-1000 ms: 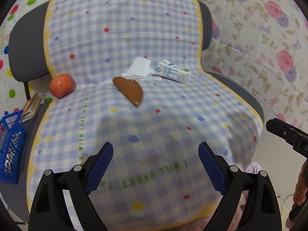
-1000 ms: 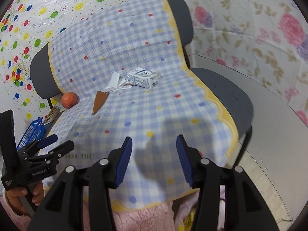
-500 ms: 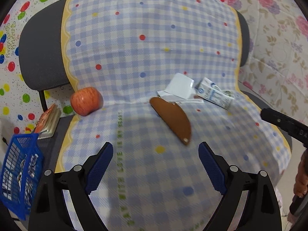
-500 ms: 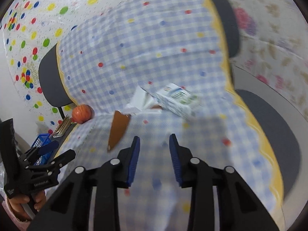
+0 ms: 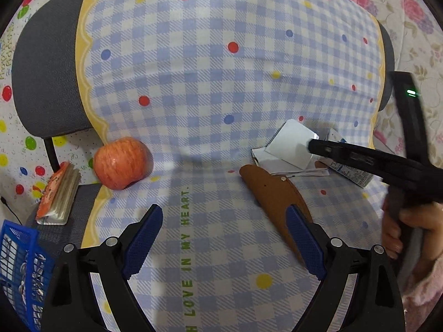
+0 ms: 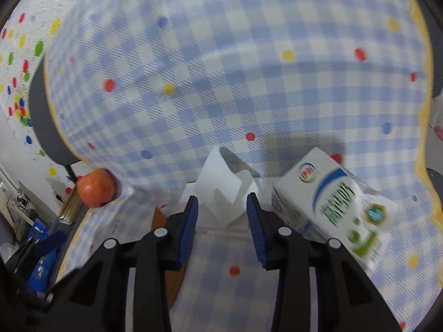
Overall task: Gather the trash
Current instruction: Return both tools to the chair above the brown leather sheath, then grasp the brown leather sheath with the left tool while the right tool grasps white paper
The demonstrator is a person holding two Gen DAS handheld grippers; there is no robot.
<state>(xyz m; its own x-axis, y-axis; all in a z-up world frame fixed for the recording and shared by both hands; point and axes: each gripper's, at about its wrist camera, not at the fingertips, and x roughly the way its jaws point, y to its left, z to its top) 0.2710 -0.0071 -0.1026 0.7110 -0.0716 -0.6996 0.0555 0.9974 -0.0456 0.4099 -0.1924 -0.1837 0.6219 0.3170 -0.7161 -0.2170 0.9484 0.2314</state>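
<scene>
On the checked cloth over the chair seat lie a folded white paper (image 5: 290, 146), a white milk carton (image 6: 335, 202) and a brown flat leather case (image 5: 275, 196). My right gripper (image 6: 221, 207) is open, its jaws on either side of the white paper (image 6: 221, 191), with the carton just right of it. In the left wrist view its arm (image 5: 360, 157) reaches in over the paper. My left gripper (image 5: 224, 218) is open and empty above the cloth, with the brown case by its right finger.
A red apple (image 5: 120, 161) rests at the seat's back left, and shows in the right wrist view (image 6: 95, 184). A small notebook (image 5: 59, 193) lies on the chair's left edge. A blue basket (image 5: 16, 271) stands lower left. Floral wall at right.
Both grippers have moved forward toward the back of the seat. My right gripper has narrowed and come down around the white paper. The left one now hovers near the brown case.
</scene>
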